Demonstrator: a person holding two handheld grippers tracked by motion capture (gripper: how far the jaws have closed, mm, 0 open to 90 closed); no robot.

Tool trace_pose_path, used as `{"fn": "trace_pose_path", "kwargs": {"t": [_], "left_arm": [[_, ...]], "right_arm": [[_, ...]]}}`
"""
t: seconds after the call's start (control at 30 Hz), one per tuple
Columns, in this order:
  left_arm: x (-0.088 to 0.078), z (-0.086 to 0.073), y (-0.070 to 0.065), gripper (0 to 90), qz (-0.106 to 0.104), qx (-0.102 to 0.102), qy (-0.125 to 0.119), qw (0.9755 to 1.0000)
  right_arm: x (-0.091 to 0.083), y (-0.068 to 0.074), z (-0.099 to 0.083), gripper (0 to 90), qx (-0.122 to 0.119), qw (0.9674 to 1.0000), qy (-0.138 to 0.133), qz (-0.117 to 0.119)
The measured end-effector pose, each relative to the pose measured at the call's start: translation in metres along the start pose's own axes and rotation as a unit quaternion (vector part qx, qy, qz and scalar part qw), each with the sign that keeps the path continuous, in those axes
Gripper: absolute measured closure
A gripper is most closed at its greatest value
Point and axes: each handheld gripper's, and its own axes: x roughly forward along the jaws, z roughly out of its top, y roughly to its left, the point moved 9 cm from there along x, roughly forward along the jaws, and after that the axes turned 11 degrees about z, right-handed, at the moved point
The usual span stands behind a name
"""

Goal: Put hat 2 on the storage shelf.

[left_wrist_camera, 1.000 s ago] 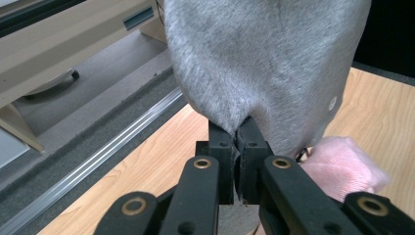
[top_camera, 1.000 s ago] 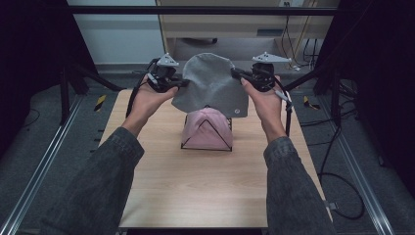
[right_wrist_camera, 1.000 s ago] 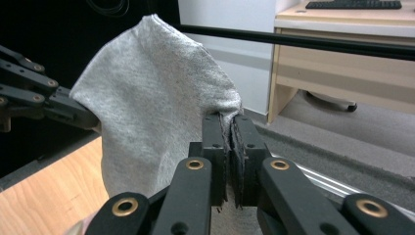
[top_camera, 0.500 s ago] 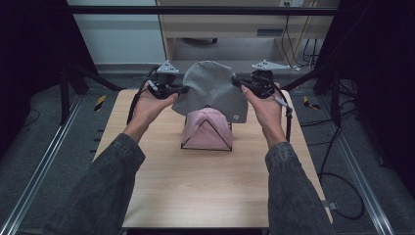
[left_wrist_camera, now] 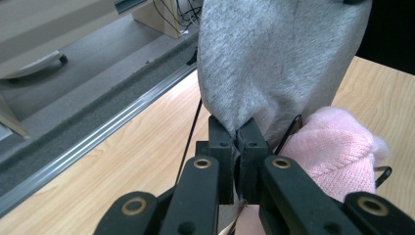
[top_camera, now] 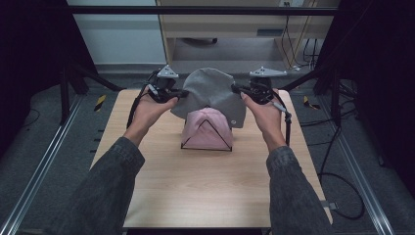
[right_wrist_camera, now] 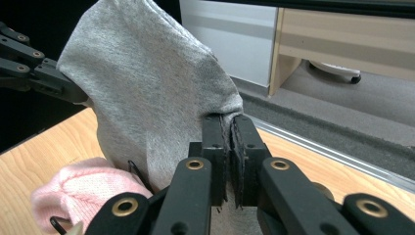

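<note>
While both grippers pinch it by opposite edges, the grey cloth (top_camera: 209, 95) hangs stretched between them above the far half of the surface (top_camera: 205, 186). In the left gripper view, the left gripper (left_wrist_camera: 236, 147) has its jaws pressed together on a gathered corner of the fabric, which fans upward from the pinch. In the right gripper view, the right gripper (right_wrist_camera: 228, 142) has its jaws clamped just as tightly on the cloth's other edge, with the left gripper's black linkage visible at the far side of the fabric. From the high view the left gripper (top_camera: 177, 93) and right gripper (top_camera: 237, 89) sit level with one another, each topped by a grey three-cornered plate, and the cloth domes up between them with a rounded top. It is a soft, heathered grey knit, and a small pale round mark shows near its lower right edge.

Directly beneath the cloth, and partly covered by its lower hem, a pink hat (top_camera: 207, 129) rests on a black wire frame (top_camera: 206, 148) standing on the surface; the pink knit looks fuzzy and thick.

That surface is pale wood grain. Around it lie grey carpeted floor, metal rails at both sides, trailing cables at the right, and a light wooden cabinet (top_camera: 235, 27) beyond.
</note>
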Motion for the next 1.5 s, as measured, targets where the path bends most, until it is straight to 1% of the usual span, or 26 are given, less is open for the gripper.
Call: {"fn": "trace_pose_path", "kwargs": {"t": [0.07, 0.1, 0.17, 0.2, 0.33, 0.4, 0.43, 0.47, 0.57, 0.67, 0.77, 0.87, 0.9, 0.97, 1.03, 1.07, 1.1, 1.17, 1.23, 1.3, 1.37, 1.5], "left_arm": [[0.004, -0.008, -0.001, 87.2, -0.002, -0.004, 0.007, 1.0000], [0.004, -0.008, -0.001, 87.2, -0.002, -0.004, 0.007, 1.0000], [0.006, -0.014, -0.001, 87.2, -0.003, -0.004, 0.011, 0.9999], [0.007, -0.017, 0.000, 87.2, -0.003, -0.004, 0.014, 0.9999], [0.009, -0.025, 0.000, 87.2, -0.005, -0.012, 0.016, 0.9998], [0.010, -0.029, -0.001, 87.2, -0.006, -0.011, 0.019, 0.9997], [0.011, -0.031, -0.001, 87.2, -0.005, -0.010, 0.022, 0.9997], [0.012, -0.033, -0.002, 87.2, -0.006, -0.014, 0.023, 0.9996], [0.014, -0.039, -0.004, 87.2, -0.007, -0.019, 0.026, 0.9995], [0.016, -0.044, -0.005, 87.2, -0.006, -0.019, 0.030, 0.9993], [0.018, -0.051, -0.005, 87.3, -0.006, -0.025, 0.035, 0.9990], [0.019, -0.054, -0.006, 87.3, -0.008, -0.026, 0.037, 0.9989], [0.019, -0.055, -0.006, 87.3, -0.009, -0.020, 0.039, 0.9990], [0.018, -0.056, -0.008, 87.3, -0.012, -0.024, 0.043, 0.9987], [0.020, -0.059, -0.008, 87.3, -0.007, -0.018, 0.051, 0.9985], [0.020, -0.059, -0.008, 87.3, -0.007, -0.018, 0.051, 0.9985], [0.020, -0.061, -0.006, 87.3, 0.000, -0.017, 0.053, 0.9984], [0.021, -0.062, -0.005, 87.4, 0.000, -0.026, 0.052, 0.9983], [0.022, -0.065, -0.005, 87.5, 0.001, -0.028, 0.056, 0.9980], [0.022, -0.068, -0.006, 87.5, -0.001, -0.029, 0.060, 0.9978], [0.023, -0.073, -0.005, 87.4, 0.005, -0.022, 0.068, 0.9975], [0.025, -0.078, -0.005, 87.4, 0.006, -0.025, 0.072, 0.9970]], "right_arm": [[0.004, -0.001, -0.006, 85.9, 0.001, 1.0000, 0.007, 0.000], [0.006, -0.001, -0.007, 85.9, 0.003, 1.0000, 0.008, 0.000], [0.007, -0.001, -0.010, 85.9, 0.003, 0.9999, 0.010, 0.001], [0.010, 0.000, -0.014, 85.9, 0.002, 0.9999, 0.014, 0.000], [0.013, 0.001, -0.021, 85.9, 0.005, 0.9998, 0.018, 0.002], [0.014, 0.000, -0.022, 85.9, 0.008, 0.9998, 0.019, 0.003], [0.014, 0.000, -0.025, 85.9, 0.009, 0.9997, 0.022, 0.002], [0.015, 0.000, -0.028, 85.9, 0.008, 0.9996, 0.026, 0.000], [0.016, 0.000, -0.035, 85.9, 0.015, 0.9995, 0.029, 0.000], [0.018, 0.001, -0.039, 85.9, 0.015, 0.9992, 0.036, 0.001], [0.020, 0.003, -0.043, 85.9, 0.016, 0.9990, 0.043, 0.000], [0.020, 0.002, -0.046, 85.8, 0.017, 0.9988, 0.046, -0.002], [0.020, 0.001, -0.047, 85.9, 0.019, 0.9988, 0.046, -0.003], [0.018, -0.001, -0.048, 85.9, 0.022, 0.9988, 0.043, -0.007], [0.019, 0.000, -0.050, 85.9, 0.020, 0.9985, 0.050, -0.004], [0.019, 0.001, -0.051, 85.9, 0.020, 0.9986, 0.050, -0.002], [0.019, 0.001, -0.051, 85.9, 0.020, 0.9986, 0.050, -0.002], [0.020, 0.003, -0.052, 85.8, 0.017, 0.9985, 0.053, 0.000], [0.022, 0.004, -0.054, 85.7, 0.018, 0.9983, 0.055, 0.003], [0.022, 0.004, -0.055, 85.7, 0.019, 0.9982, 0.057, 0.003], [0.022, 0.004, -0.057, 85.6, 0.019, 0.9981, 0.058, 0.004], [0.024, 0.007, -0.061, 85.5, 0.016, 0.9979, 0.062, 0.007]]}}
